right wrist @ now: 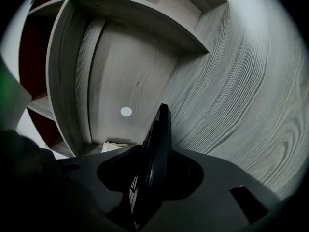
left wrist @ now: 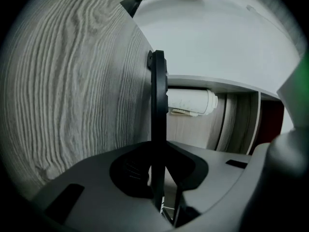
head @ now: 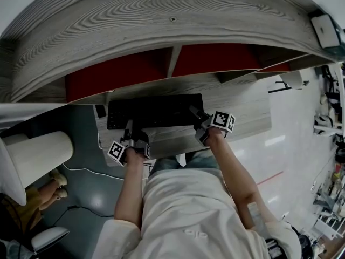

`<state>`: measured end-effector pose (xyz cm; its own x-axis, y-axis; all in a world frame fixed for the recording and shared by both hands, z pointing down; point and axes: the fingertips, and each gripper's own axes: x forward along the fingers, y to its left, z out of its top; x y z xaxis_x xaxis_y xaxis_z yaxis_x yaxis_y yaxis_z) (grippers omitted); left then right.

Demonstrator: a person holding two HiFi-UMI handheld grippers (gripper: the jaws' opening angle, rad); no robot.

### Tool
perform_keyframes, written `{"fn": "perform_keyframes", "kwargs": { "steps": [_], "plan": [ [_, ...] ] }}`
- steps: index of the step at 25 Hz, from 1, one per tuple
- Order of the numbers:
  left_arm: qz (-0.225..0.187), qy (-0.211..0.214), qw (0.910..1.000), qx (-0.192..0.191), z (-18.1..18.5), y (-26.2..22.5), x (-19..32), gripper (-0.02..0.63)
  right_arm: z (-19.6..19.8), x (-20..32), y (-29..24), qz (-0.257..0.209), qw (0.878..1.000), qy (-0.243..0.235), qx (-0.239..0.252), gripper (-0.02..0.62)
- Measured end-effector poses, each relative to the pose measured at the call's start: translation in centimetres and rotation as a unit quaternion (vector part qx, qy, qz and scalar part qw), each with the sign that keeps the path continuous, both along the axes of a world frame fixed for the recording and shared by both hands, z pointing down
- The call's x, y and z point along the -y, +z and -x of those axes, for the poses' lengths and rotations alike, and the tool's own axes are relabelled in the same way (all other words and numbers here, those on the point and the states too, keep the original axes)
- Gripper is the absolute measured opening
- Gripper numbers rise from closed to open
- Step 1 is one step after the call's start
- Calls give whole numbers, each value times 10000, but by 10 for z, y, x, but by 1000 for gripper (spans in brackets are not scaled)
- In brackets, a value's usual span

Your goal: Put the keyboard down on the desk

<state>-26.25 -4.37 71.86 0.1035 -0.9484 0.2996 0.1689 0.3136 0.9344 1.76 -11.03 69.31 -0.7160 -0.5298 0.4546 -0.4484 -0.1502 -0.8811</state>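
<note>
Now arms extended forward; left gripper (head: 130, 133), right gripper (head: 198, 120) fingers clamp keyboard (head: 154, 111) ends, over desk (head: 245, 115).

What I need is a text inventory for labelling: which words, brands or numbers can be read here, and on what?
None readable in any view.
keyboard: key legends too dark to read.
marker cubes: black-and-white square patterns, no letters.
white cylinder: label strip under it, too blurred to read.
</note>
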Motion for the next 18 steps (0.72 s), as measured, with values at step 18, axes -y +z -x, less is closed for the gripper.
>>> {"fn": "perform_keyframes", "kwargs": {
  "steps": [18],
  "plan": [
    [658, -377, 9969, 230, 9, 17, 5, 84, -4, 16, 49, 641, 9963, 557, -113, 239]
  ]
}}
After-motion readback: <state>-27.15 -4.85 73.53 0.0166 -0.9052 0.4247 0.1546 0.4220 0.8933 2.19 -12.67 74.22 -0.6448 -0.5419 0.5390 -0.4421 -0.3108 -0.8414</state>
